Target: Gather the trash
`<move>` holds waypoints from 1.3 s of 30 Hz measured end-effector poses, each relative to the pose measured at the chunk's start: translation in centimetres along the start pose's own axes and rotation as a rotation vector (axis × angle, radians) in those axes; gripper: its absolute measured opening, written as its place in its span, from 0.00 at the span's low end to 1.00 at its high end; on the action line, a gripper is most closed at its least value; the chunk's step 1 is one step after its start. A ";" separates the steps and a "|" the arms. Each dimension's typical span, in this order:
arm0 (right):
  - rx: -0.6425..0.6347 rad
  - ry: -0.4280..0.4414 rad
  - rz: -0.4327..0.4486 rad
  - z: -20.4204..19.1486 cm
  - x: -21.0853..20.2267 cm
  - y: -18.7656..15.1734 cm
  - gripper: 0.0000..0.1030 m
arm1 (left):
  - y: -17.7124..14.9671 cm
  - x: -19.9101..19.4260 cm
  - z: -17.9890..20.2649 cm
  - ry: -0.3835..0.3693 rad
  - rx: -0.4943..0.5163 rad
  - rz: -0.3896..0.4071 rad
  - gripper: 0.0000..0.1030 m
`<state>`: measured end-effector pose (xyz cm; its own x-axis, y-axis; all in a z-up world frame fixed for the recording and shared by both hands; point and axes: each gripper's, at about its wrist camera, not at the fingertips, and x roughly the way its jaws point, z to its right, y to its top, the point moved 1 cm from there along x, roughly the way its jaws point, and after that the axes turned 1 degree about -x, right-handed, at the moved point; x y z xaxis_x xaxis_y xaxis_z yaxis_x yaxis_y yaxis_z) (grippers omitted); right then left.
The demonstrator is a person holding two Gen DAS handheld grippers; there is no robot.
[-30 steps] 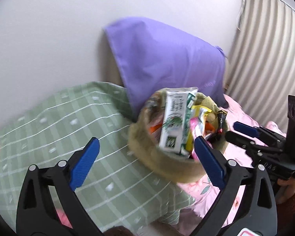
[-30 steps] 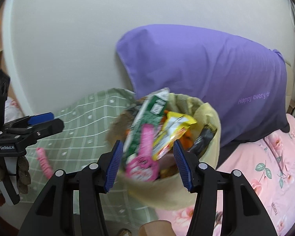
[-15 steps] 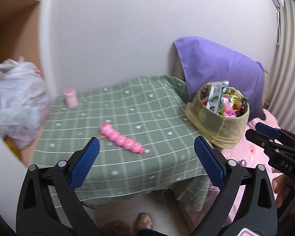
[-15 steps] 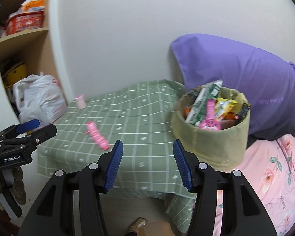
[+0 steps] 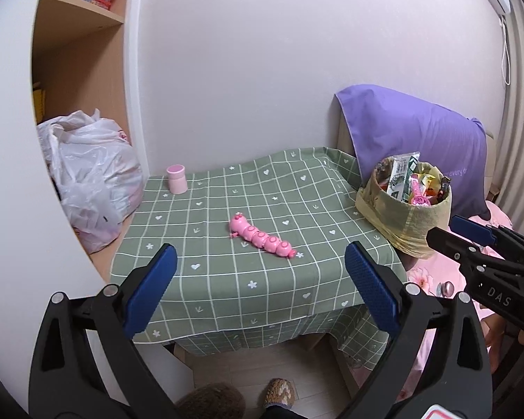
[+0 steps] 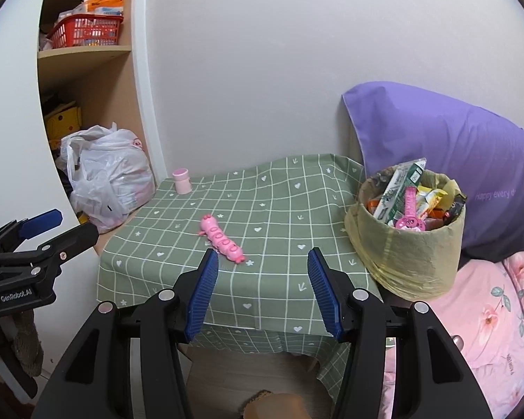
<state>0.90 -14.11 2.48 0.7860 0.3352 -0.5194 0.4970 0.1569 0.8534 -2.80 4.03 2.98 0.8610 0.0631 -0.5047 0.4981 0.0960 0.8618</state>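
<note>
With both my left gripper [image 5: 260, 288] and right gripper [image 6: 262, 293] spread wide and empty, back from the table, I'd leave the full trash bin [image 6: 407, 241] at the green tablecloth's [image 6: 262, 216] right edge undisturbed.

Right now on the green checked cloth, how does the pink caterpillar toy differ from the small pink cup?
The pink caterpillar toy lies flat near the middle of the green checked cloth; the small pink cup stands upright at the far left corner by the wall. The toy is long, segmented and a deeper pink; the cup is a short, plain, paler cylinder. Both are pink, rest on the cloth, and are untouched by either gripper.
</note>
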 end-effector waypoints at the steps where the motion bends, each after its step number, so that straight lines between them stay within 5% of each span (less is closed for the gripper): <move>1: 0.000 0.001 0.004 -0.3 -0.1 0.1 0.49 | 0.0 -0.3 -0.3 0.004 -0.007 0.003 0.89; 39: -0.003 -0.035 0.031 -1.1 -1.4 0.1 0.49 | -0.3 -0.7 -1.0 -0.021 -0.023 -0.015 0.89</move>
<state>-0.51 -13.53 3.34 0.8131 0.3077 -0.4941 0.4716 0.1494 0.8691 -3.61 4.95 3.02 0.8557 0.0405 -0.5159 0.5085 0.1192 0.8528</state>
